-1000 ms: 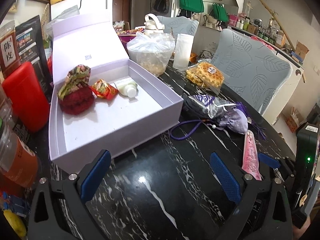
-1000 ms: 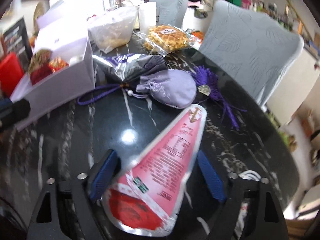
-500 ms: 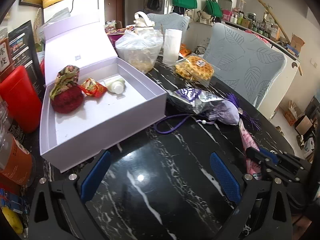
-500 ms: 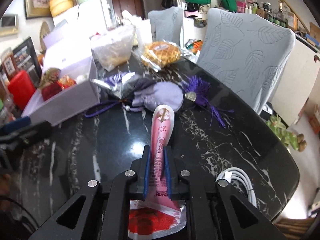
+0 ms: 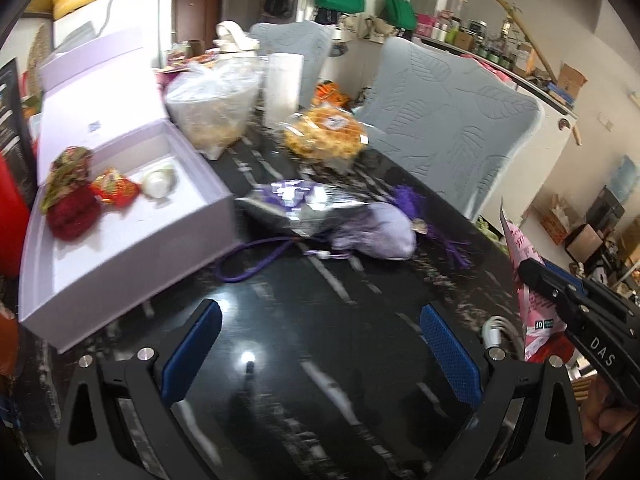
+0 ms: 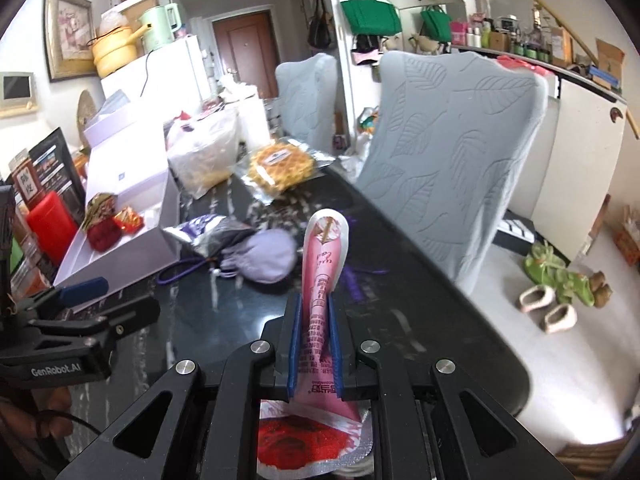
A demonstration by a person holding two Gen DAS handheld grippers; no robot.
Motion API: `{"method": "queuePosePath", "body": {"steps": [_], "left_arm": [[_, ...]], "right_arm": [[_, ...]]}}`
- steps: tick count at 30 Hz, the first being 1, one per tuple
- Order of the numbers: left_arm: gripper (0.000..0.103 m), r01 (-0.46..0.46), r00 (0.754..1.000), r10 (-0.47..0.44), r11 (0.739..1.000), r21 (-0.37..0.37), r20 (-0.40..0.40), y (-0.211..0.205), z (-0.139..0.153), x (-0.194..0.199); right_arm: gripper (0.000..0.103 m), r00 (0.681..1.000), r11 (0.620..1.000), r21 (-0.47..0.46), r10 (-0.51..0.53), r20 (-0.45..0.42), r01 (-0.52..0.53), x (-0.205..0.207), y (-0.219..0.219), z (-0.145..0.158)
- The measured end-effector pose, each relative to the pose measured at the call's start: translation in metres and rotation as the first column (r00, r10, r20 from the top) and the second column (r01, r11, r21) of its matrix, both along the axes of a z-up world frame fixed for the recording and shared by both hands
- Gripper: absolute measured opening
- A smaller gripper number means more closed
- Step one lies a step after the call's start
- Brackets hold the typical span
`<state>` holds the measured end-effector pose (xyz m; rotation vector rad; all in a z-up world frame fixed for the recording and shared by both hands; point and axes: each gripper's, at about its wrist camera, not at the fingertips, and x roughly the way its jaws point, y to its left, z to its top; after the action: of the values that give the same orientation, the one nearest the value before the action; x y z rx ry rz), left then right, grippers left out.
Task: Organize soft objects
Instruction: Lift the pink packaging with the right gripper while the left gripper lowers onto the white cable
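Observation:
My right gripper (image 6: 313,312) is shut on a pink cone-shaped snack pouch (image 6: 323,264), held lifted above the black marble table (image 6: 400,312). The same pouch (image 5: 520,256) shows at the right edge of the left wrist view. My left gripper (image 5: 320,340) hangs open over bare table with nothing between its fingers. An open lilac box (image 5: 120,236) at the left holds a dark red pouch (image 5: 72,212), a small red packet (image 5: 114,190) and a white bottle (image 5: 158,182). A lavender drawstring bag (image 5: 380,232) and a purple foil packet (image 5: 288,204) lie beside the box.
A wrapped waffle (image 5: 324,138), a plastic bag of snacks (image 5: 214,114) and a white cup (image 5: 282,90) stand behind. Grey chairs (image 5: 452,128) line the table's far side. A red container (image 5: 10,220) stands left of the box. A white cable (image 5: 494,330) lies near the right edge.
The right gripper closed on the pink pouch and raised it off the table. The left gripper drifted back and to the right, so the box now sits further left.

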<state>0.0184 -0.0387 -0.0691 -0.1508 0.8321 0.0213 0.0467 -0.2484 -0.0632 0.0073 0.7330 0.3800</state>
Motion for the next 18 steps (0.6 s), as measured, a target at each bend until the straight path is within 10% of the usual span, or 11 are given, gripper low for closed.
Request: {"method": "queuePosePath", "body": {"steps": [18], "left_arm": [[0.101, 0.225, 0.970, -0.230, 0.972, -0.068, -0.077, -0.107, -0.022, 0.005]], "right_arm": [[0.013, 0.997, 0.997, -0.017, -0.070, -0.042, 0.069, -0.002, -0.076, -0.008]]}}
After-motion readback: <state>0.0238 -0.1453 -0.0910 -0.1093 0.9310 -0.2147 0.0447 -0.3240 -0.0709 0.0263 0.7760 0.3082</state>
